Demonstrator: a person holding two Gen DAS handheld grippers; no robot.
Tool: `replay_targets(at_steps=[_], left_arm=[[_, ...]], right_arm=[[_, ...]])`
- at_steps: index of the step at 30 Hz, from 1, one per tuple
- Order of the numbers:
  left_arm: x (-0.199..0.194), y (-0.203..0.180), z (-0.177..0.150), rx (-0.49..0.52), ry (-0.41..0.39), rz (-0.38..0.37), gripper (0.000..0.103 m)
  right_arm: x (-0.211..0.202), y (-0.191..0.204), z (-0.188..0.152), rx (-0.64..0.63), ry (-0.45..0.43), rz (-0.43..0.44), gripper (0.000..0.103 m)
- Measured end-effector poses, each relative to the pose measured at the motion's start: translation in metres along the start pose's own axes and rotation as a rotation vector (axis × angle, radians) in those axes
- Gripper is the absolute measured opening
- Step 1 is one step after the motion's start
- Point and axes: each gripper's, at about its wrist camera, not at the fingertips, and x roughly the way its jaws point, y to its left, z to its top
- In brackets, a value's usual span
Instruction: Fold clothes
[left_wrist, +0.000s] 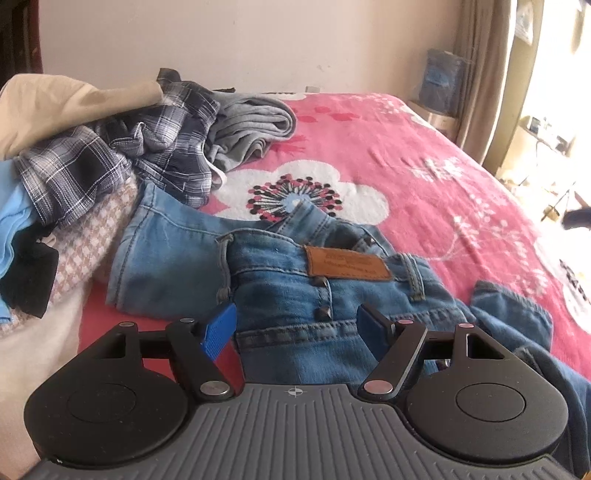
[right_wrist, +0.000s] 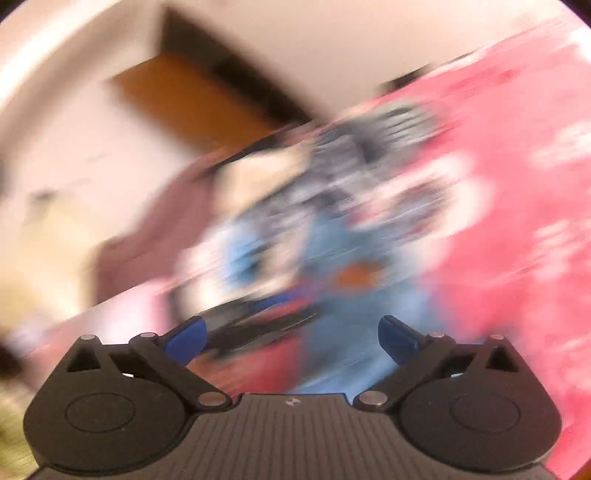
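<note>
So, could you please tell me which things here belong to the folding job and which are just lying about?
For the job:
- jeans
- pile of unfolded clothes
- left gripper, open over the jeans
- right gripper, open, empty

Lying about:
- pink floral bedspread
- curtain

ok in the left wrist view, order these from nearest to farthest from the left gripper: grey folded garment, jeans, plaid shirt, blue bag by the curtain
Measured from the left gripper:
1. jeans, directly under and ahead of the fingers.
2. plaid shirt, on the pile to the left.
3. grey folded garment, behind the plaid shirt, near the wall.
4. blue bag, past the bed's far corner, upper right by the curtain.
</note>
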Motion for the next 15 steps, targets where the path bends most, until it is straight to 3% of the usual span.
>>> replay_targets(at_steps=[2, 3, 4, 5, 7, 8, 11, 15], left_arm=[[-0.003, -0.002, -0.002, 0.004, 0.005, -0.019, 0.082], [-0.004, -0.003, -0.004, 0.006, 0.007, -0.030, 0.087], [-0.005, -0.004, -0.005, 0.008, 0.010, -0.040, 0.090], [-0.007, -0.006, -0.006, 0.018, 0.008, -0.046, 0.092], [-0.009, -0.009, -0.009, 0.035, 0.000, -0.055, 0.097], [-0.011, -0.010, -0.010, 0.042, -0.007, -0.062, 0.097], [-0.011, -0.011, -0.008, 0.030, -0.016, -0.115, 0.099], [-0.004, -0.019, -0.003, 0.042, -0.031, -0.162, 0.099]], right_arm=[[0.021, -0.039, 0.004, 0.079, 0.029, -0.177, 0.100], [0.033, -0.058, 0.005, 0.123, 0.052, -0.264, 0.092], [0.042, -0.078, 0.001, 0.192, 0.087, -0.288, 0.084], [0.049, -0.098, -0.004, 0.271, 0.127, -0.283, 0.073], [0.052, -0.119, -0.022, 0.374, 0.155, -0.213, 0.071], [0.048, -0.117, -0.031, 0.363, 0.156, -0.190, 0.069], [0.047, -0.089, -0.064, 0.298, 0.228, -0.076, 0.044], [0.043, -0.048, -0.110, 0.256, 0.278, 0.044, 0.044]])
